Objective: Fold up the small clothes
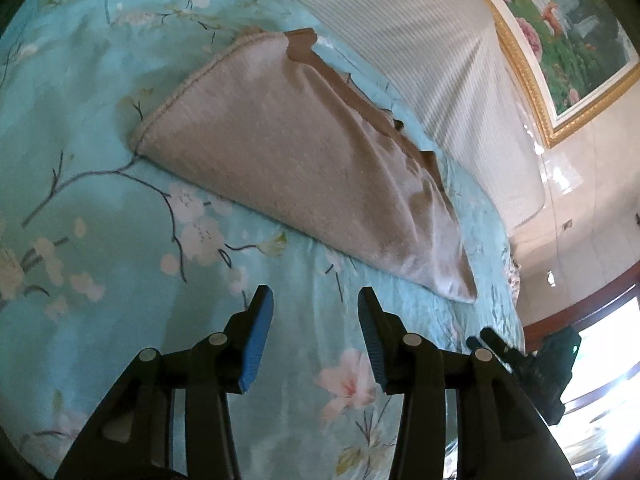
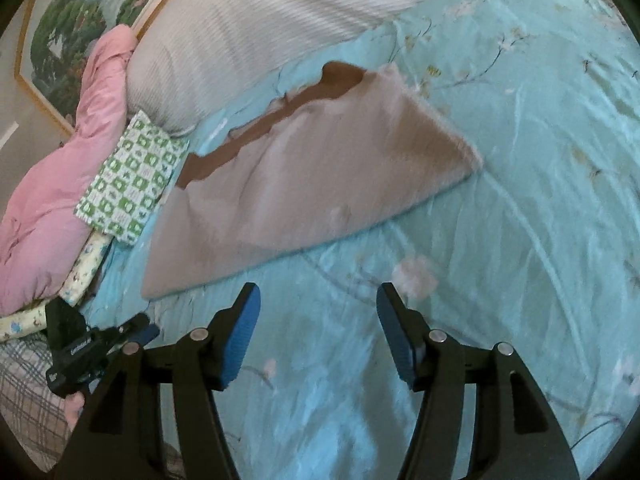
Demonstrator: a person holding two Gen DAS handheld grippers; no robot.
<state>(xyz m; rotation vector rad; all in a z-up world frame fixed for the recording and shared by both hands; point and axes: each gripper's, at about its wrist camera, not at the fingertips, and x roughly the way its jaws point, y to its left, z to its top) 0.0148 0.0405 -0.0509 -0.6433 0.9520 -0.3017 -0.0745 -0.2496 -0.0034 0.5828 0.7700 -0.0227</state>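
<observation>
On a bed spread with a turquoise floral sheet (image 1: pixel 100 128), a beige garment (image 1: pixel 304 168) lies folded over on itself, a darker brown layer (image 2: pixel 256 128) peeking out along its far edge toward the striped headboard (image 1: pixel 420 52). Both tools hang just short of it, the cloth at twelve o'clock from each: the left gripper (image 1: pixel 316 320) and the right gripper (image 2: pixel 318 316) stand with fingers released, nothing between the blue pads (image 1: pixel 256 340). At ten o'clock from the right tool sit a green patterned cloth (image 2: pixel 132 184) and a pink quilt (image 2: pixel 52 200). One fold looks finished; the uneven far edge suggests tidying, perhaps a further fold, remains.
</observation>
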